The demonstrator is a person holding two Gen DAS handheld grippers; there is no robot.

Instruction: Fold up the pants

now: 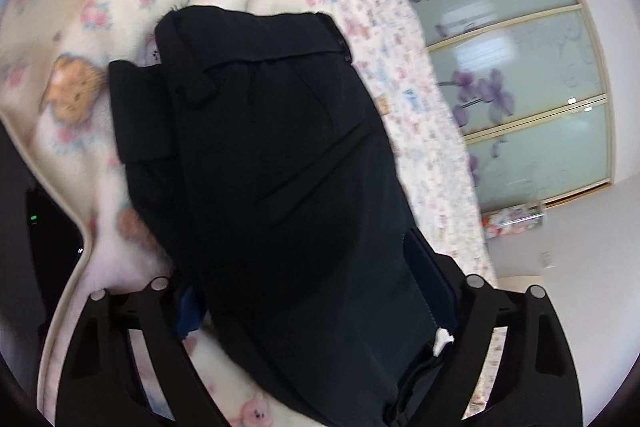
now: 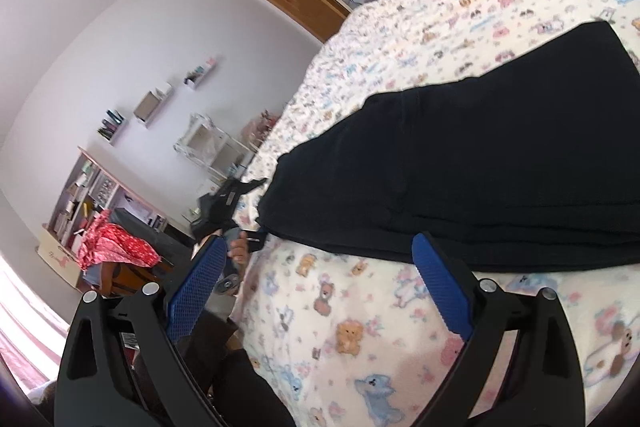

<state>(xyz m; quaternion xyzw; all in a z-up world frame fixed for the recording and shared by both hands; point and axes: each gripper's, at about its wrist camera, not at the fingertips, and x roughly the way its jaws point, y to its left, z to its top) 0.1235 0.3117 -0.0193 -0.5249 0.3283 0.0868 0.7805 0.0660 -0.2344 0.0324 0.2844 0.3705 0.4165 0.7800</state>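
Observation:
Dark navy pants (image 1: 280, 167) fill the middle of the left wrist view, waistband and belt loop toward the top. My left gripper (image 1: 316, 303) has the pants fabric bunched between its fingers, which the cloth mostly hides; it looks shut on the pants. In the right wrist view the pants (image 2: 500, 167) lie folded in layers on the bed. My right gripper (image 2: 320, 259) is open and empty, its blue pads (image 2: 440, 287) spread wide just short of the pants' near edge.
The bed carries a cream blanket with teddy-bear print (image 2: 360, 339) and a small-print sheet (image 1: 420, 99). A wardrobe with frosted glass doors and purple flowers (image 1: 520, 87) stands beyond. Shelves, a desk and red cloth (image 2: 116, 243) sit off the bed's edge.

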